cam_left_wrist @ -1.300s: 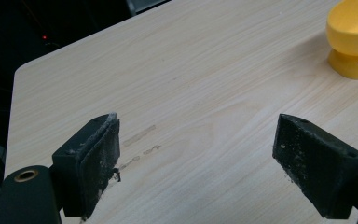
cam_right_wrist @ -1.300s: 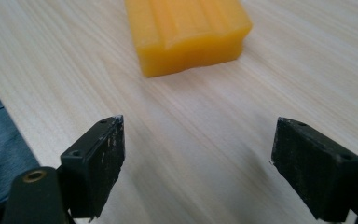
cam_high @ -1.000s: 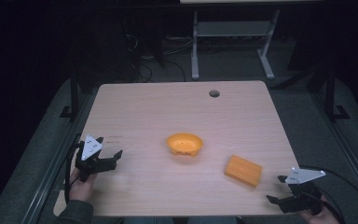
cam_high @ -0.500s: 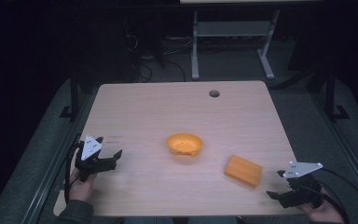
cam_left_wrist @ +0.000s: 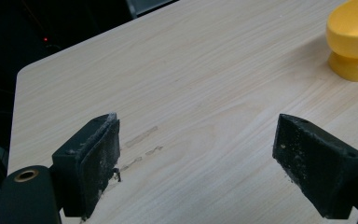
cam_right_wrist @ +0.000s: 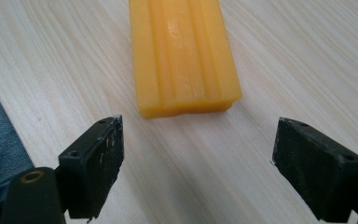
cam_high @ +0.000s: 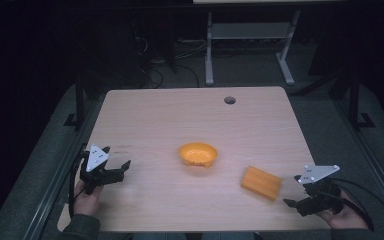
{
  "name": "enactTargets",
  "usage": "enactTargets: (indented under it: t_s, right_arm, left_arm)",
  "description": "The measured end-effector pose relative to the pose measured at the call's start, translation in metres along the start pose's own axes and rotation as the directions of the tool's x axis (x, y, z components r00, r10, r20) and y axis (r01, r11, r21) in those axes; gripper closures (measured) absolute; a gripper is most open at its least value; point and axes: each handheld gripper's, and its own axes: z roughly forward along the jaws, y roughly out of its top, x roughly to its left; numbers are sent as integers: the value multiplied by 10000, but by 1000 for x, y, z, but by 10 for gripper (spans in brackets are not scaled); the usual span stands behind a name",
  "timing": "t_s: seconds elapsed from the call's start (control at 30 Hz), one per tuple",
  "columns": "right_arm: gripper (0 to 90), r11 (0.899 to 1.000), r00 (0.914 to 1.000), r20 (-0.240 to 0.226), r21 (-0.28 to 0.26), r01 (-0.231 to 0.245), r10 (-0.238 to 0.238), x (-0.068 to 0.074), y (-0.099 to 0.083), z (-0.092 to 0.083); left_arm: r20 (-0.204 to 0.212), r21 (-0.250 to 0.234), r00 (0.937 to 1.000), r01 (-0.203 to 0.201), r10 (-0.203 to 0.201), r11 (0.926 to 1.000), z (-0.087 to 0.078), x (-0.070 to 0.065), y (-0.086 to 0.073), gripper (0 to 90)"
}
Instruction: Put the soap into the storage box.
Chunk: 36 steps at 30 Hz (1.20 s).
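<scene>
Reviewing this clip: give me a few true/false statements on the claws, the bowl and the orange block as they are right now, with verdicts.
1. The right claw is open with nothing between its jaws. True.
2. The orange block sits inside the bowl. False: it lies flat on the table, apart from the bowl, toward the right claw.
3. The left claw is shut on the bowl. False: it is open over bare table, with the bowl farther off.
4. The right claw points at a short end of the block. True.
5. The bowl lies tipped on its side. False: it stands upright on its foot.
</scene>
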Motion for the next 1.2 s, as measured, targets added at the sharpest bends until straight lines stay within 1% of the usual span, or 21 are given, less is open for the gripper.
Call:
enactTargets:
  t_s: [0.17,0.23,0.27,0.37,0.5,0.77,0.8,1.13,1.2]
  right_arm:
    - [161,9997,9997,-26,40,250,-250,0,11,0]
    - [160,9996,9996,-6,77,280,-280,1,13,1]
    - [161,9995,9996,-93,142,269,-268,0,17,2]
    - [161,9993,9994,-147,197,309,-306,-2,21,3]
    - [161,9983,9987,-233,362,465,-457,-2,27,7]
    - [160,9964,9971,-308,450,714,-701,-3,38,13]
    - [161,9960,9969,-316,507,740,-725,-3,41,15]
    - [160,9918,9936,-500,730,1051,-1016,-3,52,25]
    - [161,9922,9941,-523,767,987,-948,-2,53,26]
  left_arm:
    - [0,-3,10000,13,-13,10000,-1,1,0,141]
    - [0,-7,10000,20,-20,10000,-1,1,0,141]
    - [-6,1,10000,21,-21,10000,-1,1,0,142]
    - [-6,5,10000,23,-23,10000,-1,1,0,141]
    - [-6,-1,10000,11,-11,10000,-1,1,0,142]
    - [-10,7,10000,2,-2,10000,-1,1,0,142]
    - [-13,-30,10000,66,-66,10000,-1,1,0,141]
    - [-37,-44,10000,80,-81,10000,-1,2,0,141]
    - [-34,-49,9999,95,-95,9999,-1,2,0,141]
